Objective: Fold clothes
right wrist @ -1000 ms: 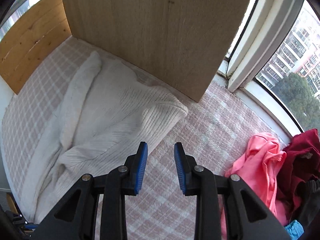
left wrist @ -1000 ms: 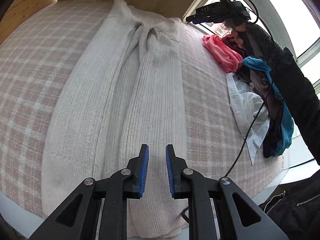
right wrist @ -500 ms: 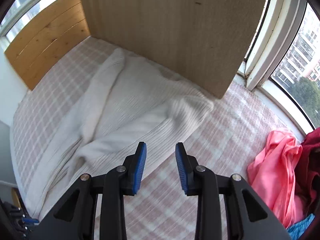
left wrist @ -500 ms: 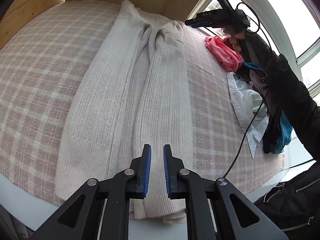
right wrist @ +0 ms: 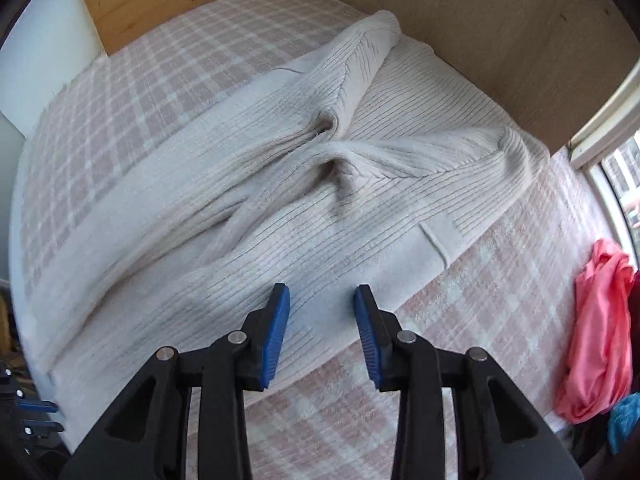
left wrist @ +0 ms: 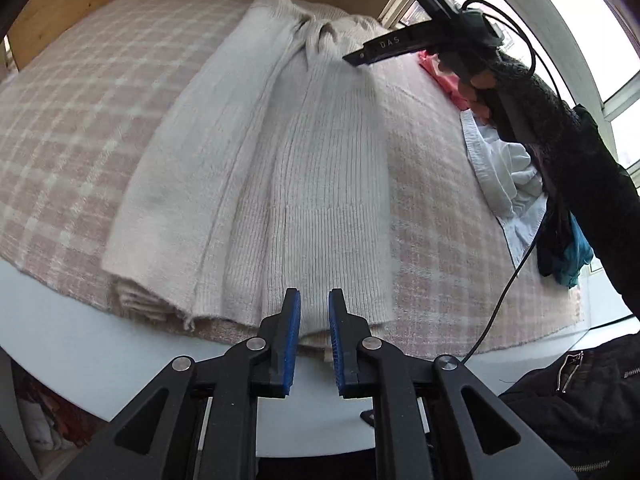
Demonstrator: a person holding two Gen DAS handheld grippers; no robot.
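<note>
Garment: a cream ribbed sweater point(left wrist: 304, 184) lies lengthwise on the bench point(left wrist: 80, 92), which wears a pink plaid cover; its hem hangs at the near edge, its shoulders reach toward the wooden back panel point(right wrist: 480, 20).
Fold so far: both sides and the sleeves are turned in over the body, so the sweater forms a long narrow strip; the sleeves cross in a bunched knot near the chest, seen clearly in the right wrist view.
Left to do: by my judgement the lengthwise fold is done and the crosswise fold, hem toward shoulders or the reverse, is not yet made; the bunched middle may want smoothing first.
Left tool point(left wrist: 312, 336): poised just over the hem, jaws drawn narrow but parted, with a bit of hem showing in the gap; the pads do not appear to press on it, so it holds nothing.
Right tool point(right wrist: 322, 332): jaws have just been opening and stand apart over the sweater's side edge near the shoulder end; nothing is pinched between them.
Waiting pile: a coral garment point(right wrist: 600, 332), white cloth point(left wrist: 504, 172) and dark and teal pieces point(left wrist: 568, 256) lie heaped by the window, unfolded.
</note>
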